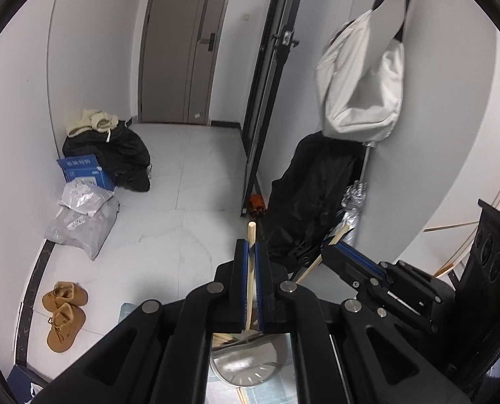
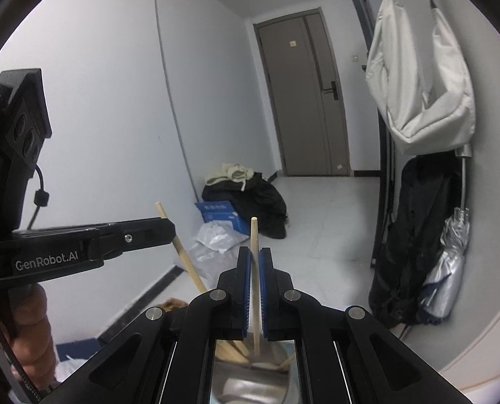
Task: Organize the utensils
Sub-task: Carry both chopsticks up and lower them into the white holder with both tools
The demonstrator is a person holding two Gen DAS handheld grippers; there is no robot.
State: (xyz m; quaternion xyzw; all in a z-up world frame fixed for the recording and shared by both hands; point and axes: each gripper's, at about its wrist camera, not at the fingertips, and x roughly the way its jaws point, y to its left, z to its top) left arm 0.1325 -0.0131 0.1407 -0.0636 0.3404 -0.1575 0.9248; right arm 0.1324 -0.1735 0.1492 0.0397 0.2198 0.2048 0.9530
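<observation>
Currently, nearest item: left gripper (image 1: 252, 247), jaws nearly closed, blue pads clamping one wooden chopstick (image 1: 250, 269) that stands close to upright, its top end clear above the fingertips. Right gripper (image 2: 256, 252), same condition: jaws pinched on a second chopstick (image 2: 254, 235), upright, tip showing above the pads.

Below both: steel container (image 1: 246, 367), shiny, open-mouthed, with more chopsticks (image 2: 229, 350) leaning inside; lower ends of both held sticks sit at or just within its mouth, exact depth hidden by the fingers.

Step in hand, as judged: lowering the sticks into the container. Best done by keeping each stick vertical, letting the two grippers descend apart so they do not knock, and opening only once the lower end is inside the rim.

Edges: container rim close beneath; grippers near one another, the left one crossing the right view.

Farther: pale tiled floor (image 1: 182, 222), open room; brown boots (image 1: 63, 313), grey parcels (image 1: 85, 215), dark clothing heap (image 1: 115, 155), white bag (image 1: 361, 80) hung on the wall, door (image 1: 182, 43) beyond.
</observation>
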